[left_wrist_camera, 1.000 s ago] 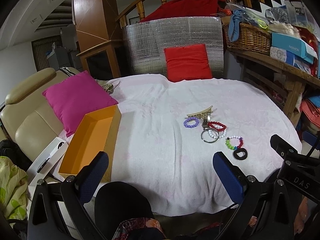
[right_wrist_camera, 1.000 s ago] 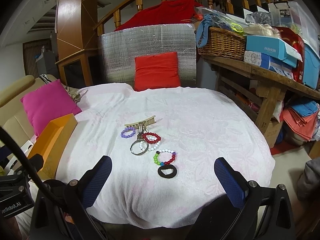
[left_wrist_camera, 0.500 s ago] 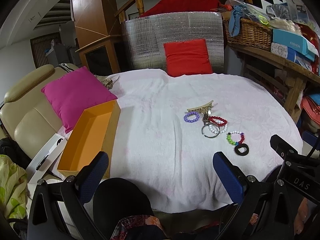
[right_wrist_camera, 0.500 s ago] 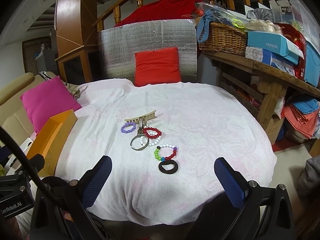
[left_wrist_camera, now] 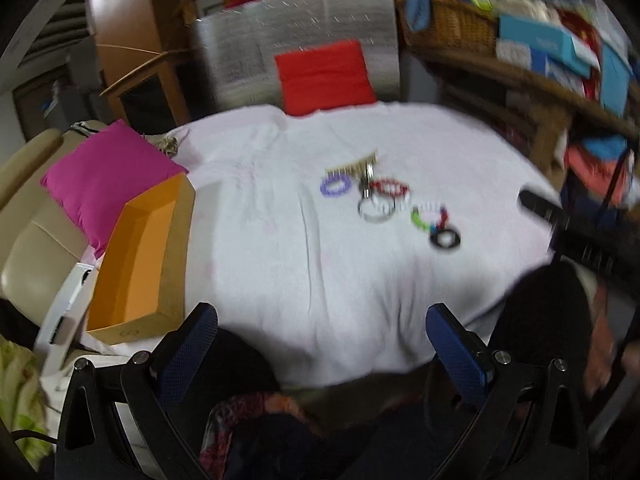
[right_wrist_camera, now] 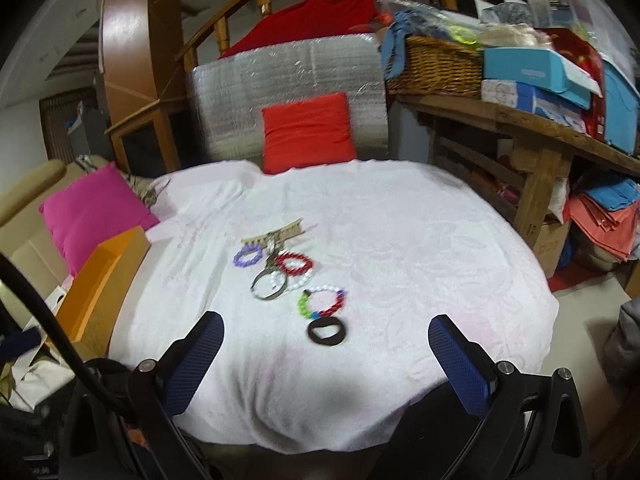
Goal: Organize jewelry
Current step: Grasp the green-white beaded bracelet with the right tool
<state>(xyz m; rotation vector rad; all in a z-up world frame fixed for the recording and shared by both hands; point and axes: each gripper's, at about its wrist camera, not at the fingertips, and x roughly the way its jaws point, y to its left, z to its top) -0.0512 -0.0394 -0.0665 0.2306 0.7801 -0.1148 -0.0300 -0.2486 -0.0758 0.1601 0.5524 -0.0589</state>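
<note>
White cloth covers the counter (right_wrist_camera: 400,240), and the jewelry lies in a loose cluster near its middle: a comb-like hair clip (right_wrist_camera: 280,234), a purple bead bracelet (right_wrist_camera: 249,257), a red bead bracelet (right_wrist_camera: 295,262), a white bead bracelet (right_wrist_camera: 290,278) overlapping a metal bangle (right_wrist_camera: 269,285), a multicoloured bead bracelet (right_wrist_camera: 322,301) and, nearest the camera, a black hair tie (right_wrist_camera: 327,332). An open orange box (left_wrist_camera: 138,256) sits at the counter's left edge, well apart from the pile, and looks the likely destination.

Both claws are spread wide with nothing between the blue pads: the left claw (left_wrist_camera: 320,344) hangs off the near edge, the right claw (right_wrist_camera: 326,356) just short of the hair tie.

These pieces should be light. The bead loops are floppy and roll, so pinching across one side of the loop suits them; the bangle is stiff and slick; the hair tie is soft and flat against the cloth, so a pad must get under its edge.

Only the left view shows the box's bare interior, though it is blurred enough that the bracelets perhaps touch where they seem to. The right view is sharper and separates the overlapping pieces.
</note>
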